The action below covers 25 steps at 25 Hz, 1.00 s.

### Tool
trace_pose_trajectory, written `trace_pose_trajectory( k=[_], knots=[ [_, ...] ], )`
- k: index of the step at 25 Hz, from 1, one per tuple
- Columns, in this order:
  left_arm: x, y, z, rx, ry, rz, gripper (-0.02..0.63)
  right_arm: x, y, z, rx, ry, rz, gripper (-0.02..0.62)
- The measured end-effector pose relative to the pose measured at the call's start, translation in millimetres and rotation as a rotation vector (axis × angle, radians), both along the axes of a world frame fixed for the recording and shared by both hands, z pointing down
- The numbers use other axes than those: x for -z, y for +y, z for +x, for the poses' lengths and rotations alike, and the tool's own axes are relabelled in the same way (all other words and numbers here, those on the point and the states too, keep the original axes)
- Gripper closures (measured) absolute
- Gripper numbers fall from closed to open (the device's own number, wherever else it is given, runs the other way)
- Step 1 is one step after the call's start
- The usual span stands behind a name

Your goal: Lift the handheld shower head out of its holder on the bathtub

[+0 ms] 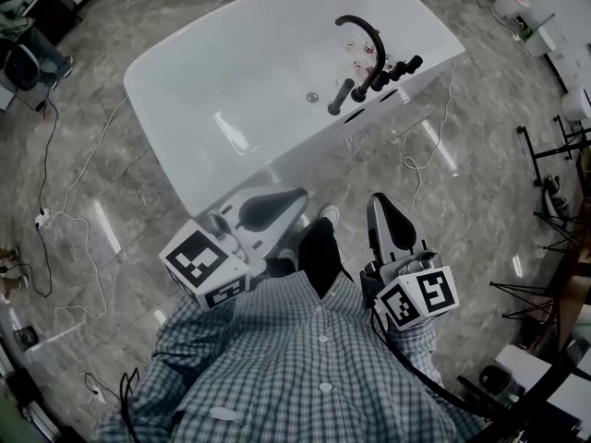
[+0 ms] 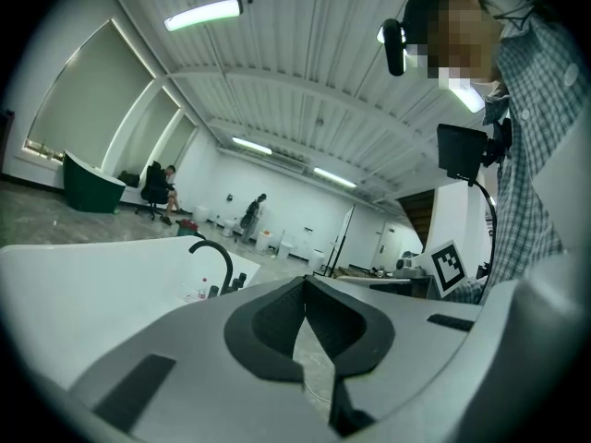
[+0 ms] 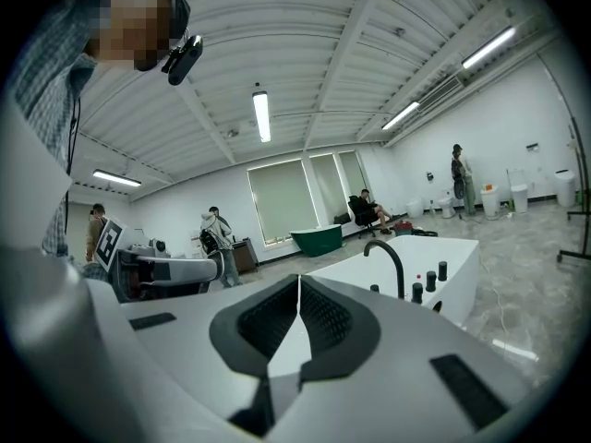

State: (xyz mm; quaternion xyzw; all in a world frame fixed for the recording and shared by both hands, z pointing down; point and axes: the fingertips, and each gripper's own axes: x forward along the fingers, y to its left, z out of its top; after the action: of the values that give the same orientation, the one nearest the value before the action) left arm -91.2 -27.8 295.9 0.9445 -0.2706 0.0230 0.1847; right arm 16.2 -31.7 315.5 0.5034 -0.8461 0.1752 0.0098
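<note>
Left gripper [image 1: 286,201]: jaws closed tip to tip, nothing between them; its own view [image 2: 305,284] shows the pads meeting with only floor behind. Marker cube [image 1: 205,266] sits at its back end. It is held in front of the person's checked shirt [image 1: 305,367] and points toward the near end of the bathtub [image 1: 231,109].

Right gripper [image 1: 383,206]: jaws also closed and empty, pads together in its own view [image 3: 298,284]. Its cube [image 1: 420,295] is just beside the shirt. It points the same way, well short of the tub fittings.

Scene in the head view, left to right. At the far left, a white cable [image 1: 83,220] loops over the grey marble floor [image 1: 138,201] to a power strip [image 1: 42,218]. The white tub lies diagonally across the middle, with its drain [image 1: 312,97] near the fittings.

On the tub's right-hand deck a black curved faucet spout [image 1: 365,30] arches over the basin. The handheld shower head [image 1: 340,97], a black stick shape, stands tilted in its holder just left of the spout base. It is well apart from both grippers. Black knobs [image 1: 399,70] line up to the right of the spout. A second white cable [image 1: 425,155] trails down the floor from that end. Black stands [image 1: 554,192] are at the far right edge.

The right gripper view shows the same spout [image 3: 388,261] and knobs [image 3: 430,281] on the tub's end. A green tub [image 3: 319,238] is far behind.
</note>
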Motion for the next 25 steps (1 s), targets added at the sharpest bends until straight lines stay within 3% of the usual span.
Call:
trace_pose_trajectory(
  k=[11,25],
  knots=[
    [-4,-79,50,0.029,-0.01,-0.01,0.597,-2,-88,34,0.076,0.009,0.002,0.575],
    [-18,-181,105,0.186,-0.025,-0.038,0.597,-14,-202,79,0.267,0.029,0.011,0.575]
  ],
)
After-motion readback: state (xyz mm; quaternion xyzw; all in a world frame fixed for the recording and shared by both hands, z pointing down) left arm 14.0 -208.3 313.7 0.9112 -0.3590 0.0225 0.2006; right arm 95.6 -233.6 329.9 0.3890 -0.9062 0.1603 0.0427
